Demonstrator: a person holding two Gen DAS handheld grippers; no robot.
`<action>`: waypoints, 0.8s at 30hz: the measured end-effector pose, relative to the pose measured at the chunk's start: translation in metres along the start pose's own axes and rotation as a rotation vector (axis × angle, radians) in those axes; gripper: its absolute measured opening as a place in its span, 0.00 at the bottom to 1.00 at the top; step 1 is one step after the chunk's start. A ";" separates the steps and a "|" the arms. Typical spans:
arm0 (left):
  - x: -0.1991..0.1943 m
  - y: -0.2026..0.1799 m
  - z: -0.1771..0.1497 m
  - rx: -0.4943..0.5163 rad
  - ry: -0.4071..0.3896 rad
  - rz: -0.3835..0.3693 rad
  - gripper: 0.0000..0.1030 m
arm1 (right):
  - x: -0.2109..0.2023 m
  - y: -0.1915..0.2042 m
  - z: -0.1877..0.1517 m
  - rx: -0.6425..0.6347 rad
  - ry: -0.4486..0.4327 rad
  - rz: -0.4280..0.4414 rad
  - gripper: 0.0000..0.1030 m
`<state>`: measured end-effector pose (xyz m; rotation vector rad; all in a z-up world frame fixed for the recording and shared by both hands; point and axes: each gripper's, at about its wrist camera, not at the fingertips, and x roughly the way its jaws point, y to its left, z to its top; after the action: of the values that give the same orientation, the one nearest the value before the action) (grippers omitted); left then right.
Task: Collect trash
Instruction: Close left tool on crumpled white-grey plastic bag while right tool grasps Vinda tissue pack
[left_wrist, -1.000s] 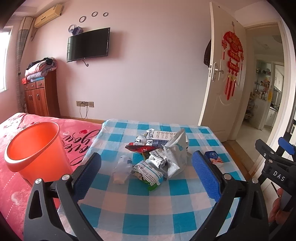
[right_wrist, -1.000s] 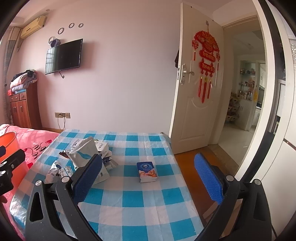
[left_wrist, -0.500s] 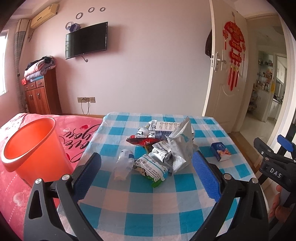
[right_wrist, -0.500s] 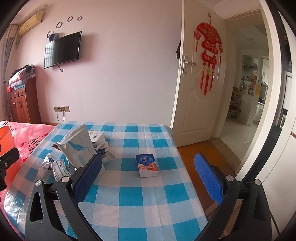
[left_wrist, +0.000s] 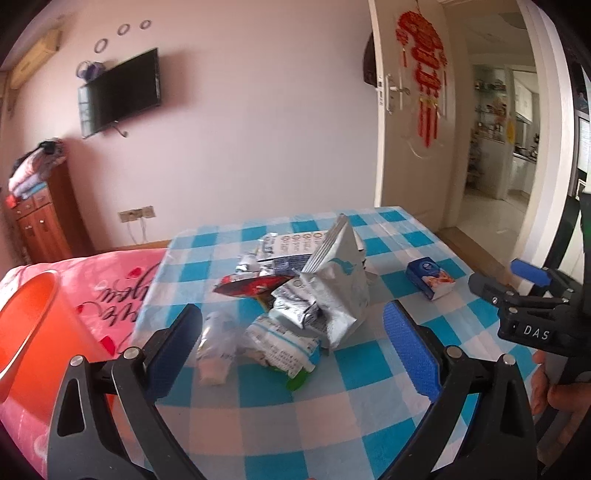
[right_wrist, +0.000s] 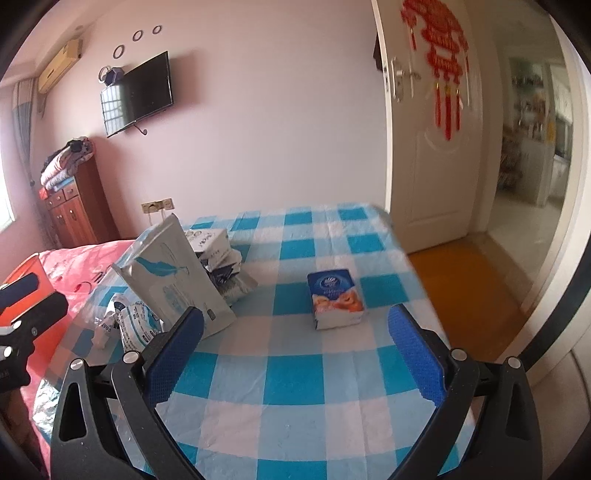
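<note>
- Blue-and-white checked cloth (left_wrist: 325, 417) covers the table; a heap of trash (left_wrist: 295, 295) sits on its left-centre part
- Heap contents: a silver-white foil bag (left_wrist: 340, 291) standing tilted with its sealed top edge up, crumpled silver wrappers (left_wrist: 295, 306) against its front, a red wrapper (left_wrist: 251, 286) flat to the left, a white printed carton (left_wrist: 291, 245) lying behind
- At the heap's near edge: a white-and-blue printed packet (left_wrist: 284, 345) with a green corner poking out beneath it, and just left of it a clear crumpled plastic piece (left_wrist: 216, 341), blurred
- Small blue-topped tissue pack (right_wrist: 335, 297) lies alone on the cloth, well apart from the heap, to its right
- Orange bucket (left_wrist: 26, 332) stands on the pink bedspread (left_wrist: 110, 291) left of the table, only partly in frame
- Left gripper (left_wrist: 291, 350): blue pads spread wide, nothing between them; it hovers above the near edge of the heap, the packet and the plastic piece seen between its fingers
- Right gripper (right_wrist: 295, 349): fingers likewise released and empty, above bare cloth, the tissue pack just ahead between them, not touching
- Left-wrist view shows the right gripper's body at the right edge, held by a hand (left_wrist: 557, 402)
- Background: white door (right_wrist: 436, 147) ajar with a red hanging ornament (right_wrist: 439, 55), wall-mounted TV (left_wrist: 120, 92), wooden cabinet (right_wrist: 77, 206) with folded bedding on top
</note>
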<state>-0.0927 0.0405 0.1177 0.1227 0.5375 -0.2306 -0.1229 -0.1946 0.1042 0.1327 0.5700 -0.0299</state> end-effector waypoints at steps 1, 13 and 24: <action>0.006 0.000 0.002 0.001 0.009 -0.008 0.96 | 0.005 -0.005 0.000 0.015 0.012 0.009 0.96; 0.071 -0.004 0.007 -0.030 0.088 -0.094 0.96 | 0.063 -0.065 0.003 0.185 0.131 0.079 0.96; 0.107 -0.011 0.004 -0.054 0.113 -0.137 0.87 | 0.117 -0.061 0.009 0.127 0.222 0.088 0.95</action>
<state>-0.0046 0.0095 0.0651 0.0463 0.6654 -0.3442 -0.0233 -0.2558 0.0416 0.2866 0.7838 0.0346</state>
